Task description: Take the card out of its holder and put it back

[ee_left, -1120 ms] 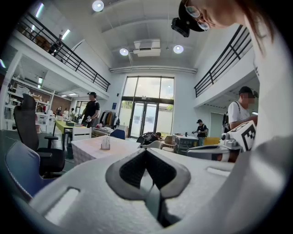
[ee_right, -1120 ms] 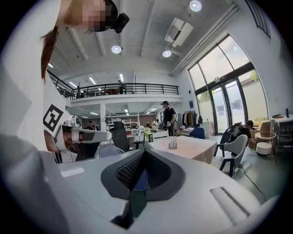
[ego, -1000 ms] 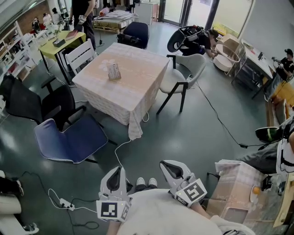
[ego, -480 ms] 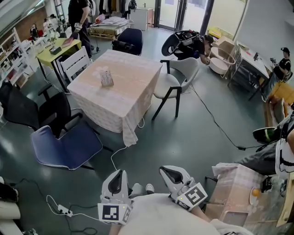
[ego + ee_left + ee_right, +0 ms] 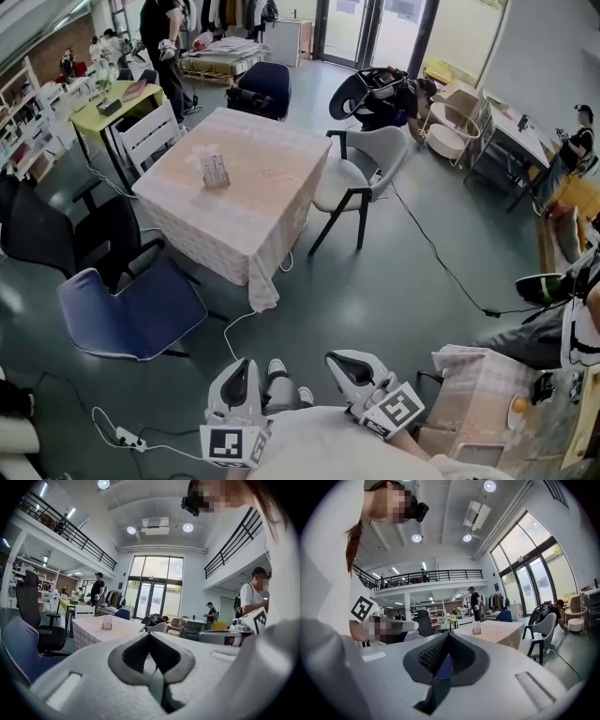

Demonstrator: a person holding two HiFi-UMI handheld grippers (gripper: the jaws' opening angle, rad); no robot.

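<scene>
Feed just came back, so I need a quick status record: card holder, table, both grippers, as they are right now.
card holder: upright on the table, untouched
card: too small to make out
table: cloth-covered, across the floor ahead, likely beyond reach
left gripper: shut, empty, close to the person's torso
right gripper: shut, empty, close to the torso
chairs: blue chair at the table's near-left side, white chair at its right
</scene>
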